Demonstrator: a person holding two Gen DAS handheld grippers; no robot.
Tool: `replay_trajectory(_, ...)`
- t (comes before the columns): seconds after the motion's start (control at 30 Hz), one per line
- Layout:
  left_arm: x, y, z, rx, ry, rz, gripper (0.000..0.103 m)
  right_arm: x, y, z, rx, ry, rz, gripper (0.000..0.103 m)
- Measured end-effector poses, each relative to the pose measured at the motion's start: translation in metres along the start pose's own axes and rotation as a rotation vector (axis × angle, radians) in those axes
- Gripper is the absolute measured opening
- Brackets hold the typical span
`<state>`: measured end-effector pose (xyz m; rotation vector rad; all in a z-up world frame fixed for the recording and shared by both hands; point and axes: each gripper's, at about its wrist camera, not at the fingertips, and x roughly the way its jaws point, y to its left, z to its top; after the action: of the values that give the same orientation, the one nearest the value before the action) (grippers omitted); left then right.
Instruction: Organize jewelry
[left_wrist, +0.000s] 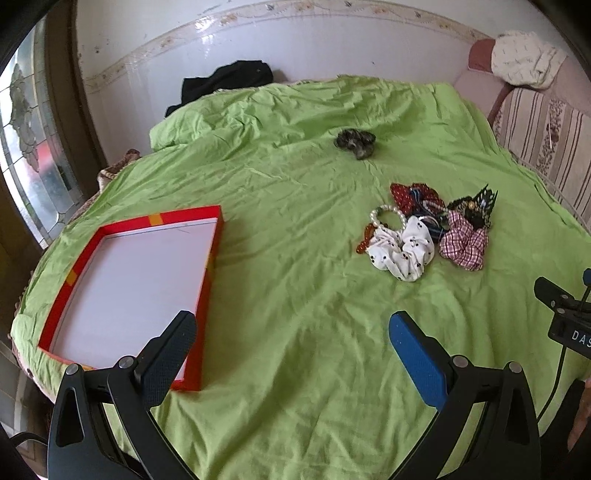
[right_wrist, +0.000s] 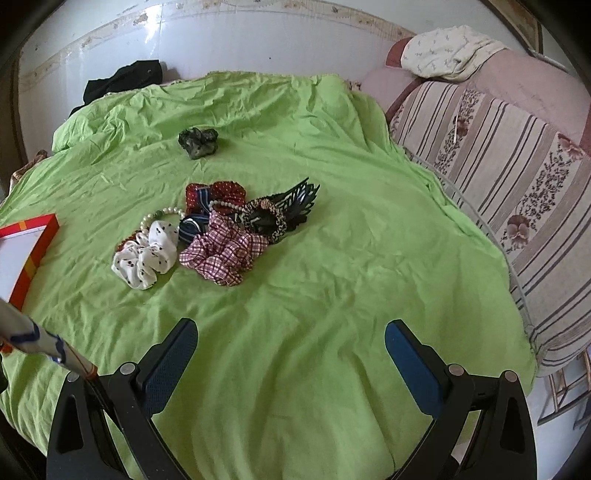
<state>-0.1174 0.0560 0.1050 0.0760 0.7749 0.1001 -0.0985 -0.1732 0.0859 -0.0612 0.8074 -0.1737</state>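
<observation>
A pile of hair accessories lies on the green sheet (left_wrist: 295, 295): a white dotted scrunchie (left_wrist: 402, 251) (right_wrist: 146, 258), a red plaid scrunchie (left_wrist: 463, 242) (right_wrist: 221, 254), a pearl bracelet (left_wrist: 388, 216) (right_wrist: 162, 216), a red dotted scrunchie (right_wrist: 218, 194) and a black claw clip (left_wrist: 480, 201) (right_wrist: 295, 199). A dark green scrunchie (left_wrist: 355, 142) (right_wrist: 198, 142) lies apart, farther back. An empty red-rimmed box (left_wrist: 129, 288) (right_wrist: 22, 251) sits at the left. My left gripper (left_wrist: 291, 339) is open above the sheet, right of the box. My right gripper (right_wrist: 291, 347) is open, short of the pile.
A striped floral sofa (right_wrist: 517, 184) borders the sheet's right edge, with a white cloth (right_wrist: 443, 51) on top. A black garment (left_wrist: 225, 83) lies at the back by the white wall. A window (left_wrist: 29, 147) is at the left.
</observation>
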Motion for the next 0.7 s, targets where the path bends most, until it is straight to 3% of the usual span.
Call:
replay_trajectory(0.17, 0.014, -0.004, 0.007, 0.000, 0.020, -0.035, 0.103, 0.015, -0.008, 0.002, 0.017, 0.017, 0.020, 0.103)
replay_trajectory(0.3, 0.021, -0.008, 0.019, 0.015, 0.022, -0.073, 0.094, 0.022, -0.024, 0.006, 0.057, 0.005, 0.055, 0.101)
replay_trajectory(0.5, 0.043, -0.013, 0.040, 0.023, 0.083, -0.157, 0.064, 0.040, -0.046, 0.014, 0.133, 0.005, 0.188, 0.094)
replay_trajectory(0.7, 0.078, -0.027, 0.051, 0.016, 0.143, -0.253, 0.061, 0.068, -0.049, 0.026, 0.164, 0.071, 0.353, 0.079)
